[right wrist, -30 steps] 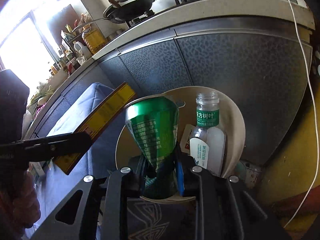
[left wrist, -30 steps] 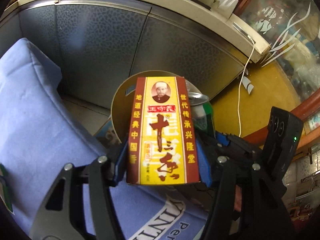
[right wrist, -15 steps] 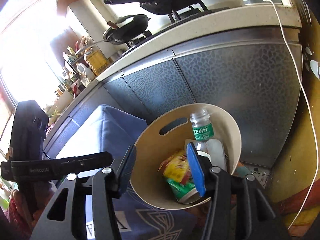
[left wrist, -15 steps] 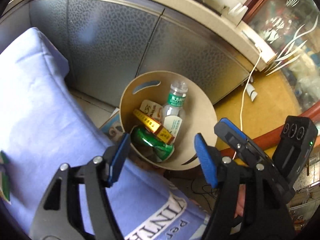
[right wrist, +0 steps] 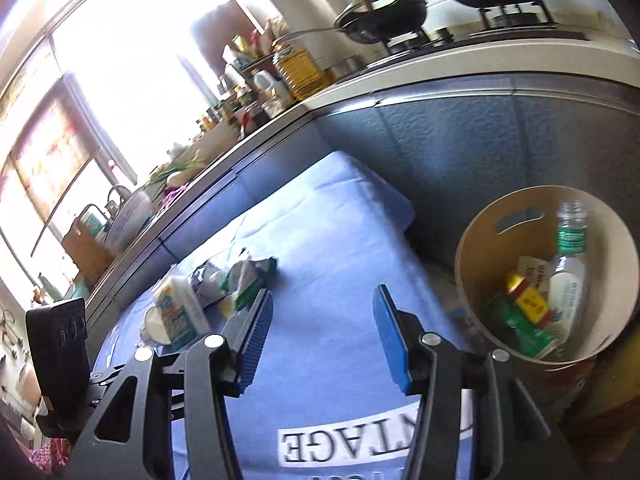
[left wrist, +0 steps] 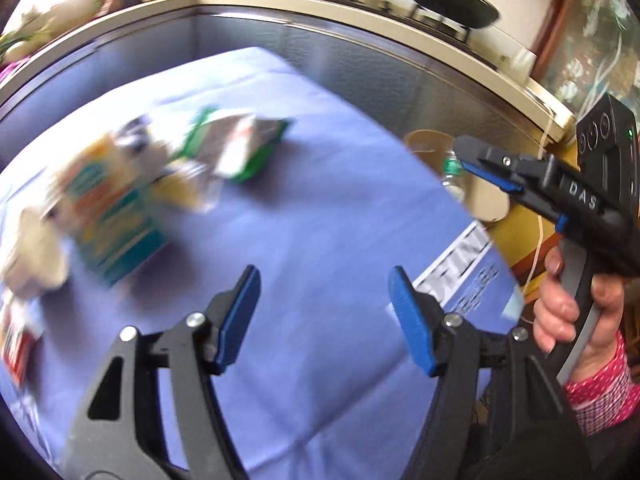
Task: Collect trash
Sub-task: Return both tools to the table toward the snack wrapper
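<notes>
My left gripper point(left wrist: 325, 292) is open and empty above the blue cloth point(left wrist: 320, 200). Ahead and to its left lies a blurred pile of trash: a teal and orange carton point(left wrist: 112, 216), a green and white wrapper point(left wrist: 240, 148) and a crumpled white piece point(left wrist: 32, 248). My right gripper point(right wrist: 324, 300) is also open and empty over the cloth, with the carton point(right wrist: 176, 312) and wrapper point(right wrist: 248, 276) beyond its left finger. At the table's right end stands the beige bin point(right wrist: 480, 248). It holds a clear bottle point(right wrist: 570, 240), a green can point(right wrist: 520, 324) and a red and yellow box point(right wrist: 530, 298).
Grey cabinet fronts point(right wrist: 460, 140) run close behind the table, under a counter with pans point(right wrist: 380, 12) and an oil bottle point(right wrist: 296, 68). A hand with a pink checked sleeve point(left wrist: 600, 392) holds the right tool. A white cable point(left wrist: 540, 232) hangs over the yellow floor.
The red and yellow box left my left gripper and the green can left my right; both now lie in the bin. Both grippers opened and swung left from the bin, over the cloth.
</notes>
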Demonstrator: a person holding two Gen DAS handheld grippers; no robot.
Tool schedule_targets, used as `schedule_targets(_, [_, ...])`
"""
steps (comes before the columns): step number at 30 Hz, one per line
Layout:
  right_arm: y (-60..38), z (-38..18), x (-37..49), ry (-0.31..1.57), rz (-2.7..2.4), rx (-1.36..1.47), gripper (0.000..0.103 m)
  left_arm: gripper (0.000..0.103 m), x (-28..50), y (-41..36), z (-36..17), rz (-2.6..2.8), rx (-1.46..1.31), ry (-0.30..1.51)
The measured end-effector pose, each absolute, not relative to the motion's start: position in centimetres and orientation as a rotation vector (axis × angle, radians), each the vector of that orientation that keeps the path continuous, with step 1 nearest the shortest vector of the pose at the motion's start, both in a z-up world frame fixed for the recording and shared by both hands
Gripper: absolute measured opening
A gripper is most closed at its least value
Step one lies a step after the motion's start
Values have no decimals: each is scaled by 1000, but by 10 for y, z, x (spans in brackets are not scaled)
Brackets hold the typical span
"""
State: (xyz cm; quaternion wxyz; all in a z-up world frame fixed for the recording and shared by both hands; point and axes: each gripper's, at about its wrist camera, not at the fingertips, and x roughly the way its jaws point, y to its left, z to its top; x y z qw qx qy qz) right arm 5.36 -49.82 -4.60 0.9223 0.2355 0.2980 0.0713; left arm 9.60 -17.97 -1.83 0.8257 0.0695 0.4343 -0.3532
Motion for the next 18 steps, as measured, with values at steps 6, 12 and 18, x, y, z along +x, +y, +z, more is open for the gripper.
schedule_targets(6, [-402, -58, 76, 738, 342, 417, 51, 64, 91, -60, -29, -518, 38, 912])
schedule_targets(12, [-319, -67, 86, 833, 481, 328, 51, 64, 103, 39, -34, -267, -84, 895])
schedule_targets(18, [-278, -68, 87, 899, 549, 291, 51, 77, 133, 68, -35, -273, 8, 853])
